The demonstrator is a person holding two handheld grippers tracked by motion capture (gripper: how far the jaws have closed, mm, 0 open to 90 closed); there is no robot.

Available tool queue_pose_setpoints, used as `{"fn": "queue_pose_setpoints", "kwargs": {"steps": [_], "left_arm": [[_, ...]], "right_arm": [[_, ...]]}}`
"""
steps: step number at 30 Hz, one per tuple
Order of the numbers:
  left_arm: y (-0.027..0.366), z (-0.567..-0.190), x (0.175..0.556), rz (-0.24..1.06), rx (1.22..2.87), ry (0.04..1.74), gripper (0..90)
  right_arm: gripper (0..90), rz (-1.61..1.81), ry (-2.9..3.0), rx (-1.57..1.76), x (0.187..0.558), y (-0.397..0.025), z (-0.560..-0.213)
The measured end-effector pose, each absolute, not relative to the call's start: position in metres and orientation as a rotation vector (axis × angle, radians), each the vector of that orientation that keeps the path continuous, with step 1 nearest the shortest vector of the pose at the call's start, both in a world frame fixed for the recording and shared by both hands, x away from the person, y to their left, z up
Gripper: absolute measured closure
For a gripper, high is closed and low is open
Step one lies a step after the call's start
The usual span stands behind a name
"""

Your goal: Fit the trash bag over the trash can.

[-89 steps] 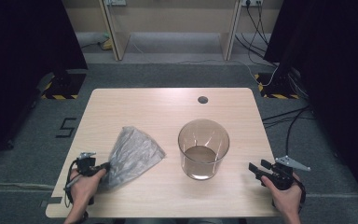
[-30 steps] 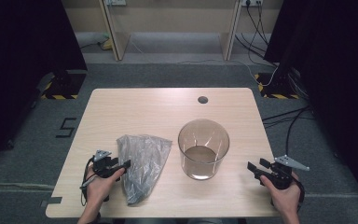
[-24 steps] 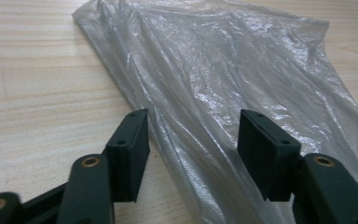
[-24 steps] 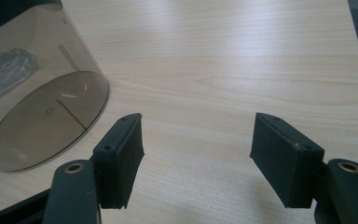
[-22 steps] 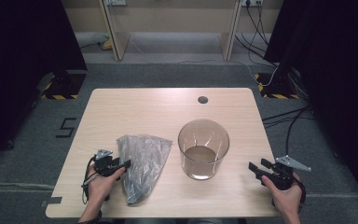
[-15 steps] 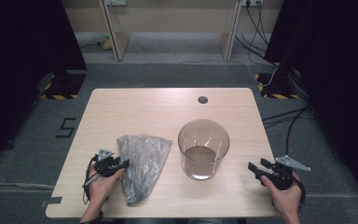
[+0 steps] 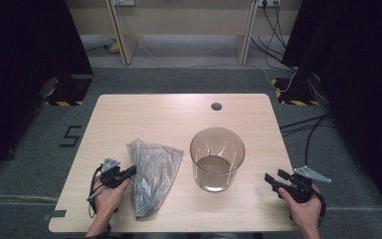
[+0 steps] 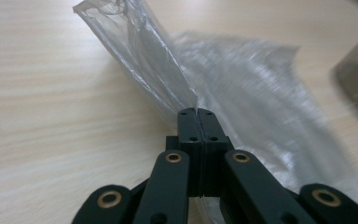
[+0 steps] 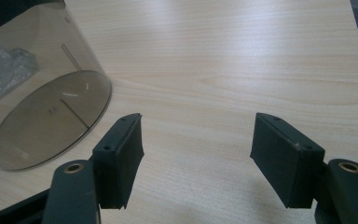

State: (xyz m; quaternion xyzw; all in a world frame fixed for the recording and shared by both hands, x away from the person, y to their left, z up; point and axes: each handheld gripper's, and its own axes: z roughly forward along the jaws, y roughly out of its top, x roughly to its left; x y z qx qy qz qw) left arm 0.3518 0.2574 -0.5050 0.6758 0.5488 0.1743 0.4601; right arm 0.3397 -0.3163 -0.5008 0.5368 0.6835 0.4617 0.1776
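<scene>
A clear crumpled plastic bag (image 7: 153, 174) lies on the wooden table (image 7: 144, 119), left of a smoky transparent round bin (image 7: 217, 158) that stands upright and holds nothing. My left gripper (image 7: 129, 172) is at the bag's left edge and is shut on a fold of the plastic bag (image 8: 177, 79); the jaws are pressed together with the film rising between their tips (image 8: 196, 112). My right gripper (image 7: 272, 180) rests near the table's front right corner, open, with bare tabletop between its fingers (image 9: 121, 158). The bin (image 9: 37, 107) stands to its left.
A small round cable hole (image 7: 216, 106) is in the table's far middle. Two wooden furniture legs and cables stand on the grey carpet beyond the table. Dark curtains hang at both sides. A black "5" mark (image 7: 70, 135) is on the floor at left.
Over three seconds the left gripper moved right and took hold of the bag's edge, and the bag was bunched into a narrower shape. In the last second nothing moved. The right gripper stayed put.
</scene>
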Motion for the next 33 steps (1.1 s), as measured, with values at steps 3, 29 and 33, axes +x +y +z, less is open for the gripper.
{"fn": "queue_pose_setpoints", "kwargs": {"steps": [3, 29, 33], "left_arm": [[0.255, -0.498, 0.349, 0.427, 1.633, 1.316, 89.7], [0.225, -0.431, 0.345, 0.503, 1.351, 0.969, 89.9], [0.220, -0.421, 0.349, 0.503, 1.323, 0.939, 89.9]], "right_arm": [[33.8, 1.305, 1.933, 1.520, 0.340, -0.316, -0.501], [33.9, 1.308, 1.926, 1.521, 0.340, -0.316, -0.501], [33.9, 1.308, 1.931, 1.518, 0.340, -0.316, -0.502]]}}
